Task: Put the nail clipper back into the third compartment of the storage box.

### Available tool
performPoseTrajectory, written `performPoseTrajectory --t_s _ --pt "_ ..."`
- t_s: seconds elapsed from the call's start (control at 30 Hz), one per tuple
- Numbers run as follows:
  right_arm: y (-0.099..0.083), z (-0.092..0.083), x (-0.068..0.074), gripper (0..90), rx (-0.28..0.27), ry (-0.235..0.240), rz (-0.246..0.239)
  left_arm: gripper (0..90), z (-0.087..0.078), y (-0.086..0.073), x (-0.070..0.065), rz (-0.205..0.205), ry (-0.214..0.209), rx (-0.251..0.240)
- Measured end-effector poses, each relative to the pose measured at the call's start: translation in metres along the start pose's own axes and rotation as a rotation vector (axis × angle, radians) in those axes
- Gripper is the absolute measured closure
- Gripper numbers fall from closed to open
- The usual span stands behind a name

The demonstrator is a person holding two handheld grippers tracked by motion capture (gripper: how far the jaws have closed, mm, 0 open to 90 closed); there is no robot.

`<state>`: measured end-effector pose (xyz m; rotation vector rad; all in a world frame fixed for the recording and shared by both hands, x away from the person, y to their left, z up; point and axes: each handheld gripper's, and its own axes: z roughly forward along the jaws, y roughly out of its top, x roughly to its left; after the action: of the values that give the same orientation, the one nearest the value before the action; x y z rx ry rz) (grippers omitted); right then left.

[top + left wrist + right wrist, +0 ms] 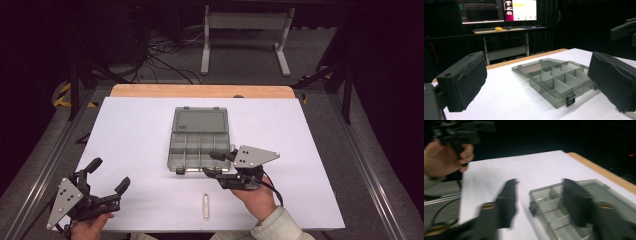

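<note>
A grey see-through compartment box (174,155) (554,93) (544,205) lies open at the table's middle, its lid (200,120) flat on the far side. The compartments look empty. My right gripper (212,164) (540,185) is at the box's near right corner and points left. Its jaws stand partly apart: one is over the corner compartment, the other is outside the front wall above the table. Neither pad presses on the box. My left gripper (110,173) (541,82) rests open at the near left corner of the white sheet, with nothing between its pads.
A small pale strip (205,206) lies on the sheet near the front edge, left of my right hand. The wooden table edge (200,91) runs along the far side. Beyond it stand a white desk frame (245,40) and floor cables; monitors (499,10) glow behind.
</note>
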<state>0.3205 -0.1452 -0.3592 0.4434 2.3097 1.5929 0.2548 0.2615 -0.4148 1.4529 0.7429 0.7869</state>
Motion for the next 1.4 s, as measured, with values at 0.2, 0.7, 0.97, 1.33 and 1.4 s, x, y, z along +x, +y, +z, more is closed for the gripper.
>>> performPoseTrajectory --t_s 0.2,0.7,0.97,1.33,1.4 --pt "0.003 0.001 0.005 88.0 0.074 0.094 -0.007 3.2 0.0 0.0 -0.001 0.001 0.001 -0.002" --pt "0.002 0.02 0.022 90.0 0.284 0.196 -0.062 3.2 0.0 0.001 -0.001 0.003 -0.002 0.001" --pt "-0.009 0.04 0.036 90.0 0.425 0.241 -0.079 3.3 0.001 0.0 -0.001 -0.001 -0.004 0.002" --pt "-0.023 0.056 0.046 90.0 0.554 0.297 -0.094 3.3 0.001 0.0 0.0 -0.003 -0.008 0.011" --pt "-0.027 0.059 0.049 90.0 0.589 0.314 -0.096 3.3 0.001 0.0 0.0 -0.005 -0.008 0.01"
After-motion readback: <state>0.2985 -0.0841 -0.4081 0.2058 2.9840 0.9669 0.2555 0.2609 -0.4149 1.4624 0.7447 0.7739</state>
